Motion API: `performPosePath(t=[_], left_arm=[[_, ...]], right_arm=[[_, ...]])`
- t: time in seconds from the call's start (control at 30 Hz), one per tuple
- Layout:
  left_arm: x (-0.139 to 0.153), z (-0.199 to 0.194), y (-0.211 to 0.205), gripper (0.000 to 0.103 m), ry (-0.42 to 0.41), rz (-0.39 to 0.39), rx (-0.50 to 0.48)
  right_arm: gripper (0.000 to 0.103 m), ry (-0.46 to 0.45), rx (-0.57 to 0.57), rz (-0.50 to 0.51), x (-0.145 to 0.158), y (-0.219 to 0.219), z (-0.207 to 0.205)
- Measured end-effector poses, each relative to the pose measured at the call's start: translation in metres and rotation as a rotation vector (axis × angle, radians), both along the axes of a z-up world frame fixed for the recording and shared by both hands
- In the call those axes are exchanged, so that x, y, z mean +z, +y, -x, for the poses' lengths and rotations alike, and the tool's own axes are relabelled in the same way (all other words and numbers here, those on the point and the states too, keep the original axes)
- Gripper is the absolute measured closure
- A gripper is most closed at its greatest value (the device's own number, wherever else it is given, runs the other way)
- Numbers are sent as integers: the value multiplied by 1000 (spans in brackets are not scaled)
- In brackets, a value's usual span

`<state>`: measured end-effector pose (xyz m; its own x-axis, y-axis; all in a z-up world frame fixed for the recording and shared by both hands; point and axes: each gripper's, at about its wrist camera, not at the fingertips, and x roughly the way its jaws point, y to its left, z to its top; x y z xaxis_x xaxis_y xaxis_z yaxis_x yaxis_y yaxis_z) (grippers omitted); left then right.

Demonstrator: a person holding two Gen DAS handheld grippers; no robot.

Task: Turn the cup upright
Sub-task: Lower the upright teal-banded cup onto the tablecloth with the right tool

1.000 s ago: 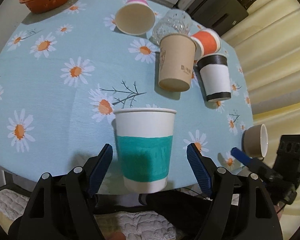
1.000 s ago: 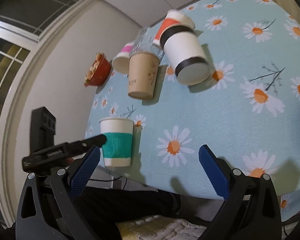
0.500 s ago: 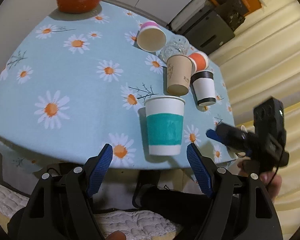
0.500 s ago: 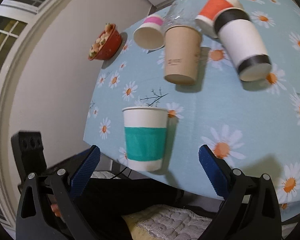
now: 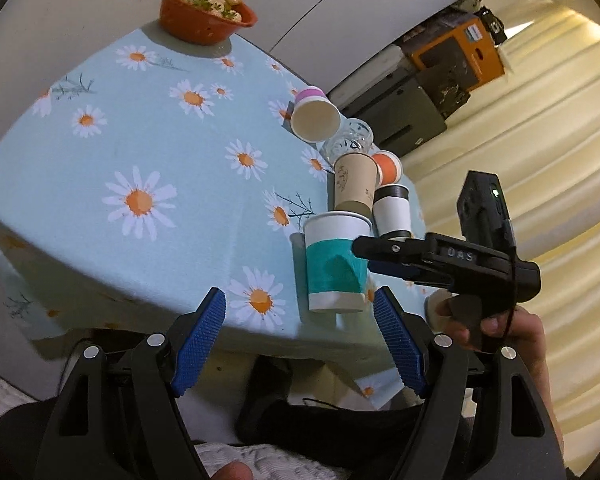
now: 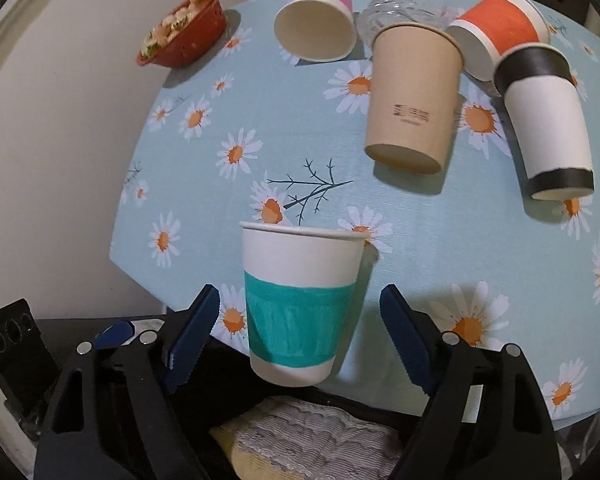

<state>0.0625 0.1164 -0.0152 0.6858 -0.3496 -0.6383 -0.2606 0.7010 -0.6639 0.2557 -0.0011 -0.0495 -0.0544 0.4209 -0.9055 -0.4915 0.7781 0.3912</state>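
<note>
Already the teal-banded cup [image 6: 300, 304] stood upright at the worktop's [image 6: 440, 248] near edge, framed by my right claw [image 6: 300, 340], jaws wide apart and touching nothing. My left claw [image 5: 300, 344] hung open too, nearer its left corner. Next, I judged, came one of the toppled cups toward the far edge.

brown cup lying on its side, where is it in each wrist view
Left wrist view: the brown cup lies right of centre, just behind the upright teal cup, base end toward the camera.
Right wrist view: the brown cup lies upper right of centre, beyond the teal cup.
Shared landmark: the red bowl at the table's far edge, upper left in both.
</note>
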Motion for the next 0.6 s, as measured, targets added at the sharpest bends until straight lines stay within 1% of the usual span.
performPosePath(t=[0.07, 0.13, 0.3, 0.37, 0.43, 0.6], left_arm=[[-6, 0, 0, 28, -3, 26, 2], [-10, -1, 0, 28, -3, 37, -3], [-15, -2, -2, 28, -5, 45, -35], [-19, -2, -1, 28, -2, 66, -44], [-22, -3, -1, 28, 1, 67, -45], [-27, -3, 2, 28, 5, 75, -45]], right_arm=[[24, -13, 8, 35, -2, 7, 0], [30, -23, 19, 62, -3, 12, 1], [32, -21, 24, 106, -10, 19, -2], [32, -2, 17, 111, -15, 21, -4], [37, 16, 14, 104, -19, 21, -5], [37, 7, 19, 106, -18, 23, -4]])
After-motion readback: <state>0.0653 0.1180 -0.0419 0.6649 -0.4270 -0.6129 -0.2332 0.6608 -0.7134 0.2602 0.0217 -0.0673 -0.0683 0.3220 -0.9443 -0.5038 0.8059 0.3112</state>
